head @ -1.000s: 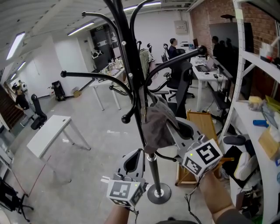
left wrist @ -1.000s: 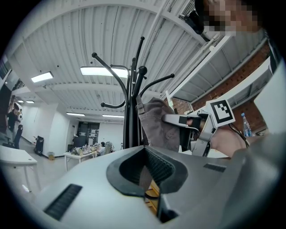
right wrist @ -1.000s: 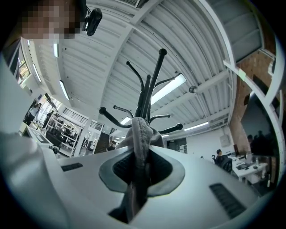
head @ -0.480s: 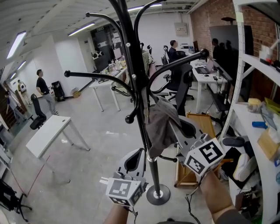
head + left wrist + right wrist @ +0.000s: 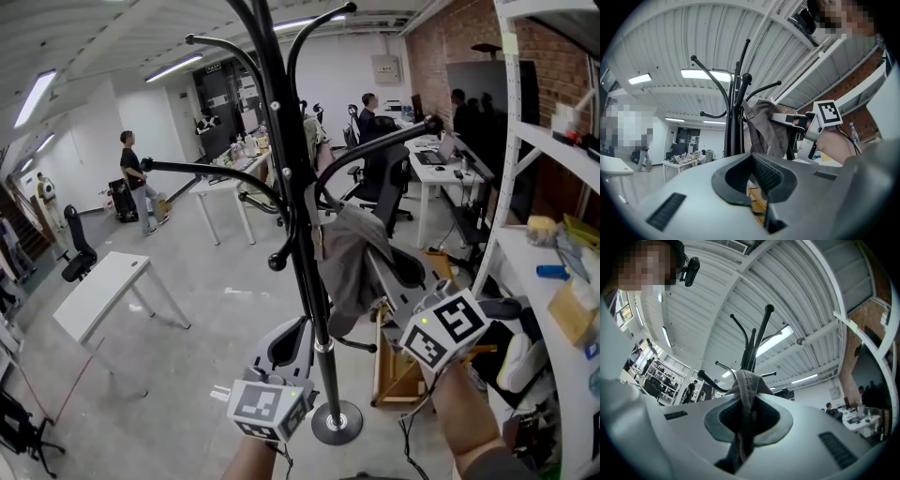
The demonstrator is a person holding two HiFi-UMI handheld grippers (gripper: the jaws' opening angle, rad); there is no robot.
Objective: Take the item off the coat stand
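Grey cloth (image 5: 349, 272) hanging on coat stand (image 5: 292, 187), just beside pole. Fold pinched by right gripper (image 5: 375, 270), jaws having just closed tight on fabric. Left gripper (image 5: 292, 330) lower, near pole, jaws pressed together, holding nothing.

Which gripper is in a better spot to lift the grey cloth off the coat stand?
The right gripper. Its jaws have just been closing and now pinch the grey cloth, so it probably only needs to lift. The left gripper sits lower by the pole, jaws together, holding nothing.
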